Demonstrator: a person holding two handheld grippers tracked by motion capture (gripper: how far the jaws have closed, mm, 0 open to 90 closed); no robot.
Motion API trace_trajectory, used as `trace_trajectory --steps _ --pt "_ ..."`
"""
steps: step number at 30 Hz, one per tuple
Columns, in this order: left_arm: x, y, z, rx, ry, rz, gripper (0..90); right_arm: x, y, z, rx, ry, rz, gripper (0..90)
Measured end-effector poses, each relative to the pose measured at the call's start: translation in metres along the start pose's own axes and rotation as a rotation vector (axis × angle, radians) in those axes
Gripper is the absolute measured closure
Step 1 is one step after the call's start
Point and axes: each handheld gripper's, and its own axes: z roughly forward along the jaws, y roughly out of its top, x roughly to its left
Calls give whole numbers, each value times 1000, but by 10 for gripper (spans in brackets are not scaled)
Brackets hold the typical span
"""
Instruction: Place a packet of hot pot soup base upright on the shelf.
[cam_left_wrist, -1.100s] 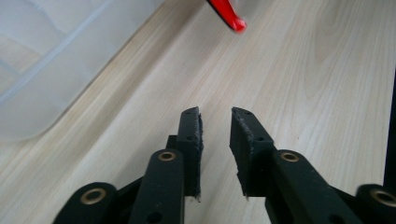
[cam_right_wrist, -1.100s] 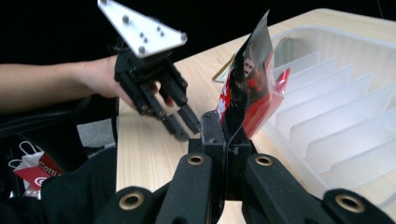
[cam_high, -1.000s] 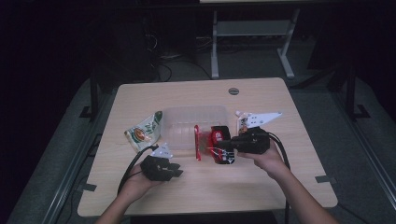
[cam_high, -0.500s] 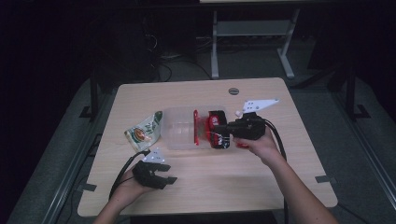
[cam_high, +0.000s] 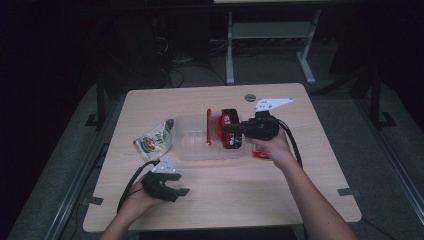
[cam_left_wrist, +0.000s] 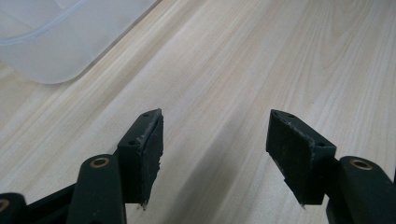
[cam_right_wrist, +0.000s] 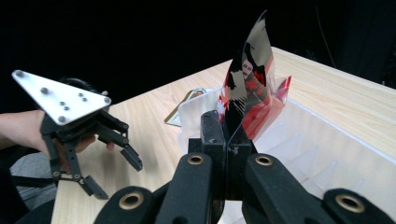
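- High view: the right gripper (cam_high: 231, 129) hangs over the clear plastic bin (cam_high: 192, 145) at mid-table, jaws clamped on a red-and-black snack packet (cam_high: 229, 131) at the bin's right end. A red packet (cam_high: 209, 127) stands on edge just left of it. A green pouch (cam_high: 154, 140) lies against the bin's left end. The left gripper (cam_high: 176, 190) rests near the front edge, with bare wood to its right.
- Left gripper view: jaws spread wide over bare tabletop (cam_left_wrist: 261, 60); the bin's corner (cam_left_wrist: 56, 42) sits ahead to the left.
- Right gripper view: jaws pinch the glossy packet (cam_right_wrist: 250, 79) upright over the bin's ribbed floor (cam_right_wrist: 303, 144); the left gripper (cam_right_wrist: 112, 172) waits beyond, apart from the bin.
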Motion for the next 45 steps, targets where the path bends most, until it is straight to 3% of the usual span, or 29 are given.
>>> trace_trajectory --steps 8,13,14,19,28,35,45 --pt "0 2 -1 -2 8 17 359 -4 -7 3 22 -18 13 900" --pt "0 1 0 -12 10 -1 358 -6 -10 3 31 -32 21 900" --pt "1 1 -1 -8 14 15 358 -6 -10 4 31 -29 21 900" --pt "0 1 1 -12 7 -2 358 -7 -14 7 27 -22 31 900" --pt "0 1 2 4 5 24 356 -7 -18 10 18 -21 44 900" --pt "-1 0 3 -3 -2 -2 355 -6 -22 21 51 -21 44 900" --pt "-1 0 5 10 -3 9 355 -7 -25 28 61 -20 50 899"
